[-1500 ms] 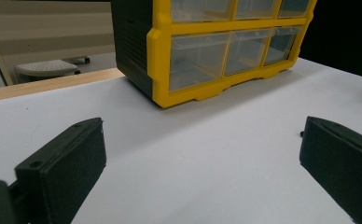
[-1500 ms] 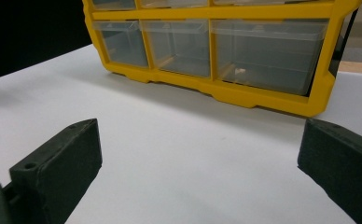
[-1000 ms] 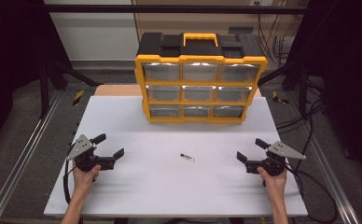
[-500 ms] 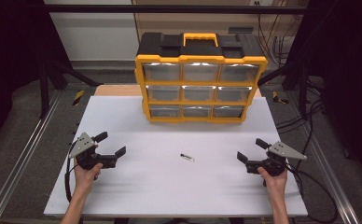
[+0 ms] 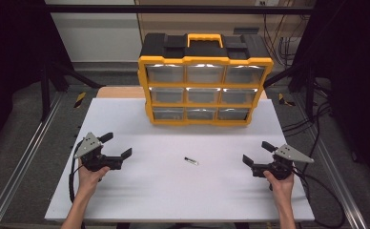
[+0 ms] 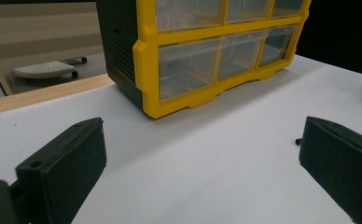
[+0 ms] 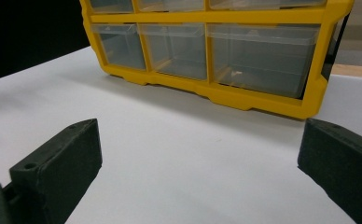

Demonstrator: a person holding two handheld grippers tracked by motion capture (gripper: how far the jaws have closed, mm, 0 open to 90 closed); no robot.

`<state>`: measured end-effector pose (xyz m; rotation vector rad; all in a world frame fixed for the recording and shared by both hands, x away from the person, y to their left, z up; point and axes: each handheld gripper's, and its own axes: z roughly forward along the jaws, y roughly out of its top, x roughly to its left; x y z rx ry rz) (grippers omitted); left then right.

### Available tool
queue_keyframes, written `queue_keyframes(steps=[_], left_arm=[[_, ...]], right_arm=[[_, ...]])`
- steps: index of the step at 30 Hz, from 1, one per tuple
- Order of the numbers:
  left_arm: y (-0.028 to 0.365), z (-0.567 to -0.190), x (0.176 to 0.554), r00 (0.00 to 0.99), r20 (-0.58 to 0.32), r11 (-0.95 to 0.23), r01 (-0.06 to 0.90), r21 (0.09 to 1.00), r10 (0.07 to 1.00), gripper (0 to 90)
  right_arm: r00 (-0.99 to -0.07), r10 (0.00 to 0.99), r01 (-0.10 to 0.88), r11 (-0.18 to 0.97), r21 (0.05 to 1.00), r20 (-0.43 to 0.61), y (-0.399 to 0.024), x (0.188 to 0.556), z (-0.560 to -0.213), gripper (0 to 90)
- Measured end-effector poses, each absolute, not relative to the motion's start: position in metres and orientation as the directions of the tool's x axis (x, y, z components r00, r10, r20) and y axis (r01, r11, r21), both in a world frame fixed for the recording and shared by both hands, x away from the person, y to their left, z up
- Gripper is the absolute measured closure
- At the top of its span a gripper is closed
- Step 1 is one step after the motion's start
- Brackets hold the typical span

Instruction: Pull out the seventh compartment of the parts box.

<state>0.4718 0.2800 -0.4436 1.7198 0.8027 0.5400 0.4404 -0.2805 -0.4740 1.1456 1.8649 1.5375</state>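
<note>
The left gripper [image 5: 115, 145] sits at the near left of the table [image 5: 173, 200], jaws spread wide with nothing between them or touching them. The right gripper [image 5: 258, 153], near right, is equally wide open and empty. A small dark part [image 5: 190, 161] lies flat on the table between them, well apart from both. The yellow drawer cabinet [image 5: 205, 86] stands at the far edge.

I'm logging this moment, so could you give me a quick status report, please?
Left gripper and right gripper open, empty, low over the table. Small dark part lies loose between them. Drawer cabinet behind, drawers shut. Nothing in the way.
</note>
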Motion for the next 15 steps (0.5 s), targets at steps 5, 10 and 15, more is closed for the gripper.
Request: queue_keyframes(steps=[5,10,15], left_arm=[[0.276,-0.442,0.475,0.667,-0.037,-0.173,0.247,0.953,0.744,0.8],[0.272,-0.440,0.478,0.675,-0.032,-0.185,0.246,0.951,0.737,1.1],[0.269,-0.437,0.480,0.684,-0.026,-0.196,0.244,0.950,0.729,1.3]], right_arm=[[-0.548,0.823,0.306,0.031,0.952,0.149,-0.280,0.441,-0.474,0.4],[-0.548,0.823,0.311,0.036,0.950,0.148,-0.280,0.441,-0.474,0.4],[-0.549,0.823,0.309,0.040,0.950,0.144,-0.280,0.441,-0.474,0.4]])
